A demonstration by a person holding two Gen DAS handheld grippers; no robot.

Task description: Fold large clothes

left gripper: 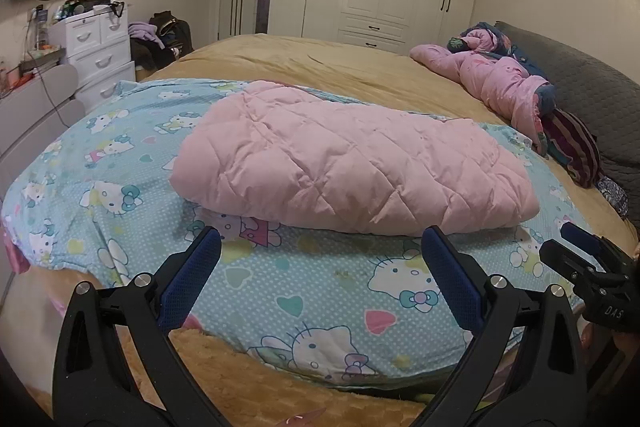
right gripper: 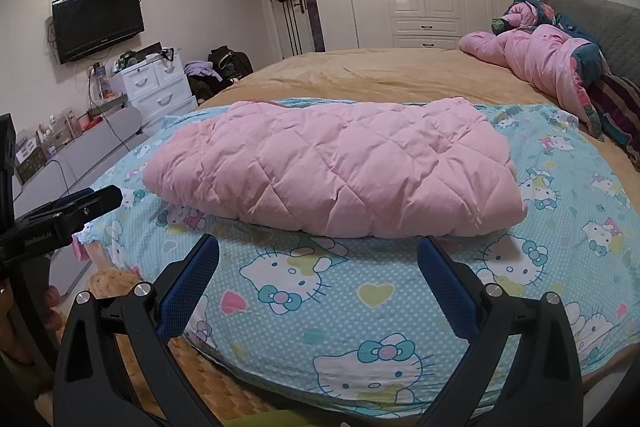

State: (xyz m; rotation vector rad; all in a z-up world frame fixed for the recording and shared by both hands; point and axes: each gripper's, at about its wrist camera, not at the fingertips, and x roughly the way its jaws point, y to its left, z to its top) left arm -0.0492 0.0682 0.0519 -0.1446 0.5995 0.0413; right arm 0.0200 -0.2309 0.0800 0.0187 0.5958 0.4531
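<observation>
Now both grippers, left (left gripper: 320, 267) and right (right gripper: 318, 267), are hovering wide open and empty just short of the pink coat (left gripper: 352, 167), which is lying bundled on the sheet (left gripper: 304, 291). Probably best: pinching its near edge at both corners, lifting evenly.

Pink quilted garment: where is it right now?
The pink quilted garment lies folded mid-frame in both wrist views on the blue cartoon-cat sheet, just beyond both open grippers.
</observation>
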